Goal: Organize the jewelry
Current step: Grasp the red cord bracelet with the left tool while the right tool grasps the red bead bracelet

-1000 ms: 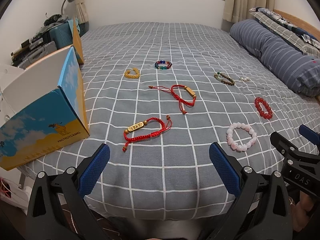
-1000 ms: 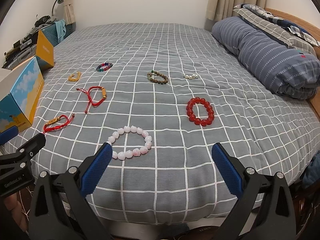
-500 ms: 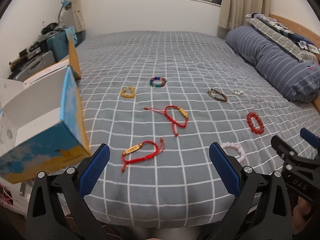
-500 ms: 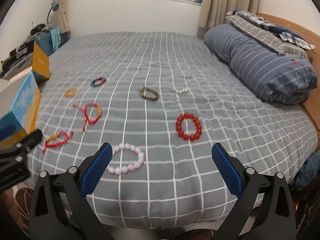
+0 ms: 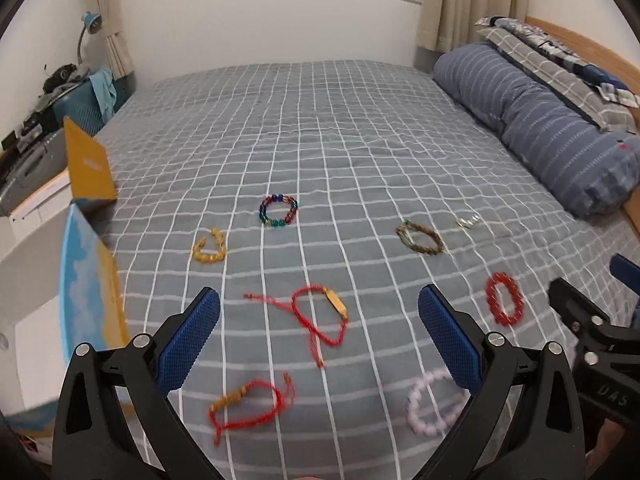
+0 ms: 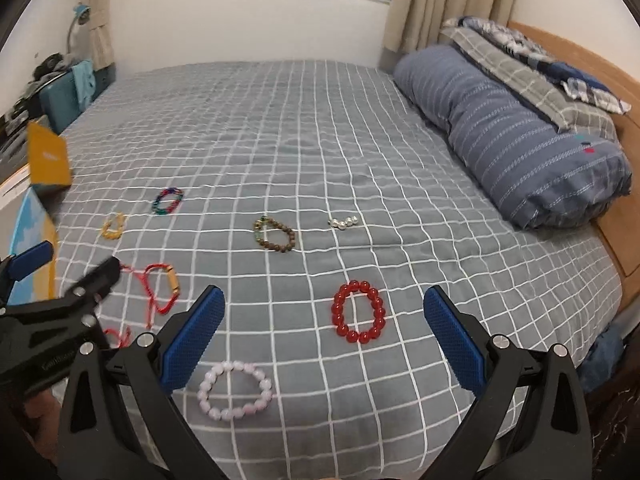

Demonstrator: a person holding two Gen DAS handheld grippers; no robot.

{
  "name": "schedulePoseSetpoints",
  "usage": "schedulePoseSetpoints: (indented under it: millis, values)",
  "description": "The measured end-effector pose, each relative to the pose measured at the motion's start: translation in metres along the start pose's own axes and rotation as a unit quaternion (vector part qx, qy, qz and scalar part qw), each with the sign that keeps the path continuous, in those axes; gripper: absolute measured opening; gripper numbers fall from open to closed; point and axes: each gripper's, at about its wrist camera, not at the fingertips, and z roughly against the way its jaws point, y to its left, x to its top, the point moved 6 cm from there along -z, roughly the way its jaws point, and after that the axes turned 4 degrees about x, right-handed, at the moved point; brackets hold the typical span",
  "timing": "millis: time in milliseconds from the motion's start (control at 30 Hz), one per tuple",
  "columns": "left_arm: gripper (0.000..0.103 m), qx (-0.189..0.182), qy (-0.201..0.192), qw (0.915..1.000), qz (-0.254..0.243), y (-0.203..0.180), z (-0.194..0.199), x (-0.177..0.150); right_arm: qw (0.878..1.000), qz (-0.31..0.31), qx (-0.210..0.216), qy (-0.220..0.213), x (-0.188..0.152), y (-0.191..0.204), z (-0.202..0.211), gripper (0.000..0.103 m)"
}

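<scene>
Several bracelets lie on the grey checked bedspread (image 5: pixel 320 140). Nearest my left gripper (image 5: pixel 318 336) are two red cord bracelets with gold bars (image 5: pixel 320 316) (image 5: pixel 250 404), a yellow one (image 5: pixel 209 247) and a multicolour bead one (image 5: pixel 278 210). Nearest my right gripper (image 6: pixel 324 336) are a pink bead bracelet (image 6: pixel 236 390), a red bead bracelet (image 6: pixel 359 317), a brown bead bracelet (image 6: pixel 275 234) and a small pearl piece (image 6: pixel 343 222). Both grippers are open and empty, held above the bed's near edge. An open blue and yellow box (image 5: pixel 86 280) stands at the left.
A rolled blue striped duvet (image 6: pixel 516 140) lies along the right side by the wooden headboard (image 6: pixel 580 60). Luggage and clutter (image 5: pixel 48 120) stand at the far left beyond the box. The far half of the bedspread holds no jewellery.
Both grippers have risen and moved forward over the bed, so the bracelets now sit lower and closer in both views. Jaws stay open. No jewellery has moved.
</scene>
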Motion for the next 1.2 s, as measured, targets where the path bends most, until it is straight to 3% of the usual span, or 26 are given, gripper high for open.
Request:
schedulePoseSetpoints:
  millis: [233, 400, 500, 633, 867, 967, 1033, 1200]
  values:
    - [0.097, 0.001, 0.047, 0.9987, 0.022, 0.011, -0.061, -0.001, 0.998, -0.027, 0.014, 0.057, -0.006, -0.020, -0.065, 0.096]
    - [0.097, -0.005, 0.079, 0.9967, 0.020, 0.008, -0.099, -0.016, 0.996, -0.009, 0.009, 0.091, -0.022, -0.021, -0.103, 0.096]
    - [0.097, -0.005, 0.098, 0.9950, 0.018, 0.005, -0.119, -0.022, 0.994, -0.013, 0.011, 0.108, -0.030, -0.021, -0.123, 0.091]
    - [0.097, -0.007, 0.117, 0.9928, 0.025, 0.003, -0.133, -0.032, 0.993, -0.006, -0.008, 0.120, -0.037, -0.018, -0.143, 0.087]
    - [0.097, 0.003, 0.131, 0.9914, 0.006, -0.003, -0.144, -0.044, 0.990, -0.028, 0.005, 0.139, -0.047, -0.025, -0.157, 0.081]
    - [0.096, 0.002, 0.130, 0.9914, 0.006, -0.003, -0.143, -0.045, 0.988, -0.045, 0.020, 0.146, -0.049, -0.025, -0.158, 0.071]
    - [0.092, -0.003, 0.131, 0.9913, 0.015, -0.001, -0.143, -0.046, 0.987, -0.051, 0.032, 0.151, -0.049, -0.025, -0.161, 0.065]
    - [0.064, -0.007, 0.130, 0.9914, 0.017, 0.004, -0.140, -0.043, 0.987, -0.057, 0.037, 0.148, -0.049, -0.022, -0.162, 0.054]
